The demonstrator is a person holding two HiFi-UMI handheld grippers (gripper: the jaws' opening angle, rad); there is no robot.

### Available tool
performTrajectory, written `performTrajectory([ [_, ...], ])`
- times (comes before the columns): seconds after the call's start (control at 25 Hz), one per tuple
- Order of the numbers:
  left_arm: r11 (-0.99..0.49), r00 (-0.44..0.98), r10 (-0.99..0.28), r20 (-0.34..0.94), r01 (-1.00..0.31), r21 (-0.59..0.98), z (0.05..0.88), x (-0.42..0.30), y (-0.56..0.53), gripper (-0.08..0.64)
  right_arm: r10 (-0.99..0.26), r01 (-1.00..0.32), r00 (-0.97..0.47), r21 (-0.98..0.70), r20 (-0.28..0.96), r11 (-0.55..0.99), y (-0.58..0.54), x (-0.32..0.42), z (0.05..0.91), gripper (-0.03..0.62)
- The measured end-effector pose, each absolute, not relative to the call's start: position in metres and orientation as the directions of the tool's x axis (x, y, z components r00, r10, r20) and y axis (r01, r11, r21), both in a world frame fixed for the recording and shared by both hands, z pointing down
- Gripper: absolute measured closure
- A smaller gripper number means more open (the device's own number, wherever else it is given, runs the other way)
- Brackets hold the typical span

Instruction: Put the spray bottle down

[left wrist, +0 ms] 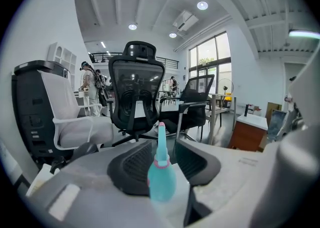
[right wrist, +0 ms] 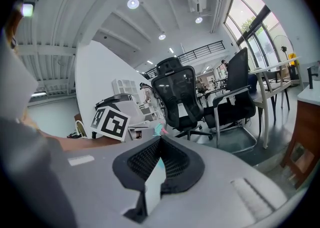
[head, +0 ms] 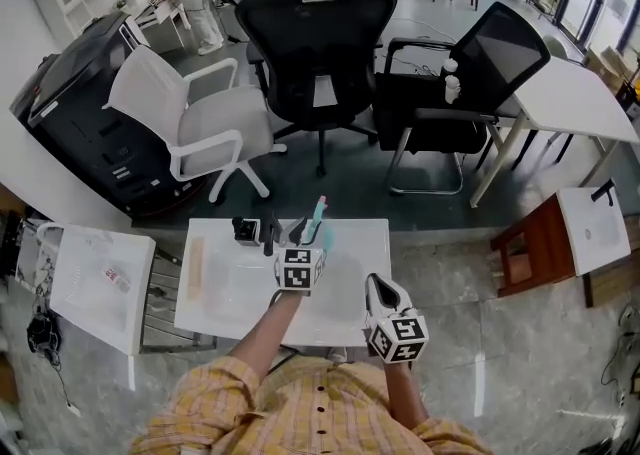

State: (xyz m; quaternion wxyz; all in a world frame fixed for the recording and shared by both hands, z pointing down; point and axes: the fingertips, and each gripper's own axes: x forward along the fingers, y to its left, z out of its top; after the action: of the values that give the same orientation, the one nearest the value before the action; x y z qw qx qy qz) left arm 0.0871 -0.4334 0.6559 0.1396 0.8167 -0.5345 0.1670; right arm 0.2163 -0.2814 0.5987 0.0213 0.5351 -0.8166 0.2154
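Spray bottle looks set down on the white table, with the left gripper's jaws spread wide around it.

In the head view the teal spray bottle [head: 318,219] stands upright near the far edge of the table [head: 350,243], just above centre frame. The left gripper [head: 300,233] has a jaw on either side of it, and in the left gripper view neither appears to press on the bottle. The putting-down therefore seems done, and what remains is to draw the gripper clear without tipping the bottle. The right gripper [head: 378,285], at lower right, has its jaws together on nothing and rests apart from the bottle.
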Motion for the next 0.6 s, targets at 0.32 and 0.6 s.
performTrajectory([
  [0.32, -0.403, 0.391, -0.828, 0.402, -0.913, 0.061, 0.636, 0.085, -0.394, 0.440, -0.866, -0.876, -0.434, -0.340, 0.248, 0.342, -0.268, 0.215, 0.587, 0.594],
  [0.6, -0.395, 0.394, -0.834, 0.387, -0.915, 0.080, 0.629, 0.080, -0.369, 0.502, -0.870, -0.875, -0.437, -0.334, 0.228, 0.352, -0.262, 0.214, 0.576, 0.594],
])
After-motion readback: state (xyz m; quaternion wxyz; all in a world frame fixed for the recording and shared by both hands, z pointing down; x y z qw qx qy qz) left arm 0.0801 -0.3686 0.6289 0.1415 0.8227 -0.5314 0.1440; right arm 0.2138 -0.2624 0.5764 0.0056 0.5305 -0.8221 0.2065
